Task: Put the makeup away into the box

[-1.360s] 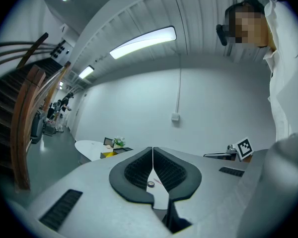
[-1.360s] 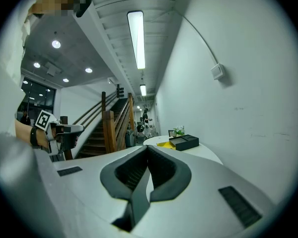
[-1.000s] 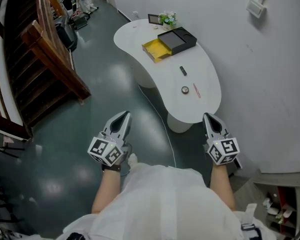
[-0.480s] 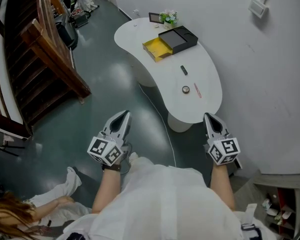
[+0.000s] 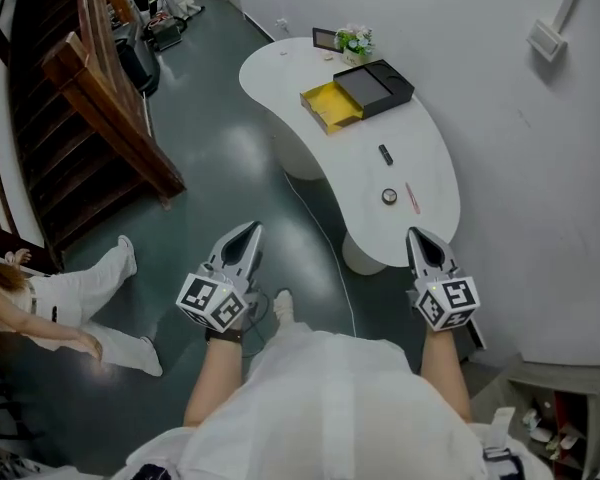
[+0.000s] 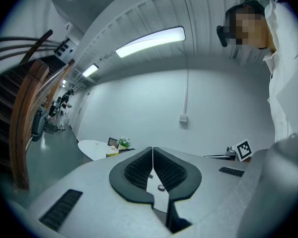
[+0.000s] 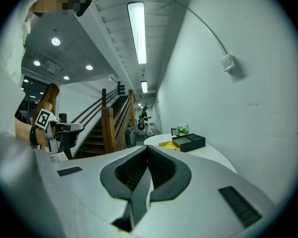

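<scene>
On the white curved table stands an open black box with a yellow tray beside it. Nearer me on the table lie a small black tube, a round compact and a thin pink pencil. My left gripper hangs over the floor, left of the table's near end, shut and empty. My right gripper is at the table's near edge, also shut with nothing in it. In the right gripper view the box lies far beyond the shut gripper. The left gripper points at the same table.
A wooden staircase runs along the left. A person in white is low on the floor at the left. A small plant and picture frame stand at the table's far end. A cable crosses the floor; a wall is right.
Both grippers and I have come closer to the table, which now sits lower and nearer in the head view. The person on the floor has moved further into view at the left.
</scene>
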Motion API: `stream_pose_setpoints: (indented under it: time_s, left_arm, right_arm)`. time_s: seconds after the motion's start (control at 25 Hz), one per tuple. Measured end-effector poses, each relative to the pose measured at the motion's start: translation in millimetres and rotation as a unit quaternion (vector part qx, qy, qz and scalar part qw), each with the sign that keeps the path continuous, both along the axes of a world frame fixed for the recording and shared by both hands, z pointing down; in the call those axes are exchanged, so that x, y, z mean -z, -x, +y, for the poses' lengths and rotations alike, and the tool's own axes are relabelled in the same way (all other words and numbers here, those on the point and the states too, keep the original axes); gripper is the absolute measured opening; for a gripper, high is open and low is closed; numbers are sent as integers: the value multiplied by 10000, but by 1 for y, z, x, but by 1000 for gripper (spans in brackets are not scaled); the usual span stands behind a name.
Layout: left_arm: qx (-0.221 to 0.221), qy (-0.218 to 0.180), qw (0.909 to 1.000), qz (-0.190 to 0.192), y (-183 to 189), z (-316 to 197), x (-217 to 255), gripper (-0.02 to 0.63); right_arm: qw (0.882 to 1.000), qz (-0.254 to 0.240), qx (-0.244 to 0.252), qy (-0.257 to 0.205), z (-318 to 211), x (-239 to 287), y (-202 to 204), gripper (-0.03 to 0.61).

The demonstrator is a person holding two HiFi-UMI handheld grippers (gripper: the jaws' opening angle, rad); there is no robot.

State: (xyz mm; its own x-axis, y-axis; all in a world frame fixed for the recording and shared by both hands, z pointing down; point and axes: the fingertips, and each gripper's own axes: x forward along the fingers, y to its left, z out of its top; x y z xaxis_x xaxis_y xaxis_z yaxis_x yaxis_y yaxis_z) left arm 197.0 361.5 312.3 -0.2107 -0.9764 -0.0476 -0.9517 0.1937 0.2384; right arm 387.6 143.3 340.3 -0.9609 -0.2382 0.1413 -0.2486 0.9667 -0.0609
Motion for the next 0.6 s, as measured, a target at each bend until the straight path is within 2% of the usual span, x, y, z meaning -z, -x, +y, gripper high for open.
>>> stream_pose_setpoints:
  time_s: [0.36, 0.6]
  left_arm:
    - [-78, -42, 9999, 47, 112, -14, 3, 18]
    - [-327, -56, 9994, 60, 167, -27, 4, 18]
  right_arm:
    - [10000, 7, -62, -43, -13, 8, 108, 9]
    - [9998, 60, -192, -65, -18, 7, 166, 9]
